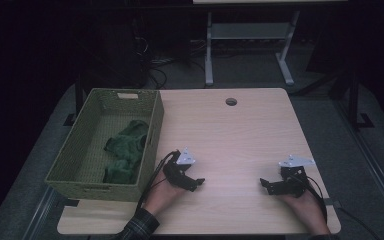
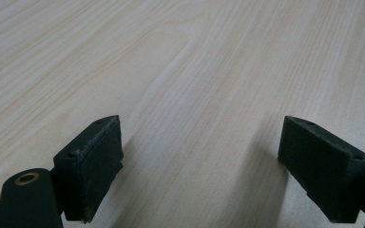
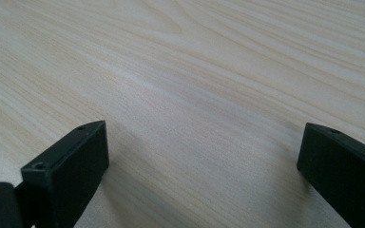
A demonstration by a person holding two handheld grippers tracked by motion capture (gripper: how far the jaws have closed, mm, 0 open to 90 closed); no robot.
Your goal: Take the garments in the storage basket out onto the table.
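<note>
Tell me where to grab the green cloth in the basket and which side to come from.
Come straight down from above with the left tongs, which are nearer. The green cloth lies crumpled on the basket's floor, and the basket's woven walls block any approach from the side. Pinch a raised fold near the cloth's middle, where the bunched fabric probably gives the open jaws something to close on.

**Basket at nine o'clock, grippers low on the table**

Taking the centre of the table (image 1: 230, 145) as the dial, the basket (image 1: 152, 145) stands along its edge at nine o'clock, with a crumpled cloth (image 1: 126, 150) lying inside. A round hole (image 1: 231, 101) sits at twelve, near the far edge. The left gripper (image 1: 198, 183) rests at seven o'clock, just beside the basket; the right gripper (image 1: 264, 183) at five, well apart from it. Beyond the table, at twelve, stands a frame (image 1: 250, 45) on the floor.
</note>
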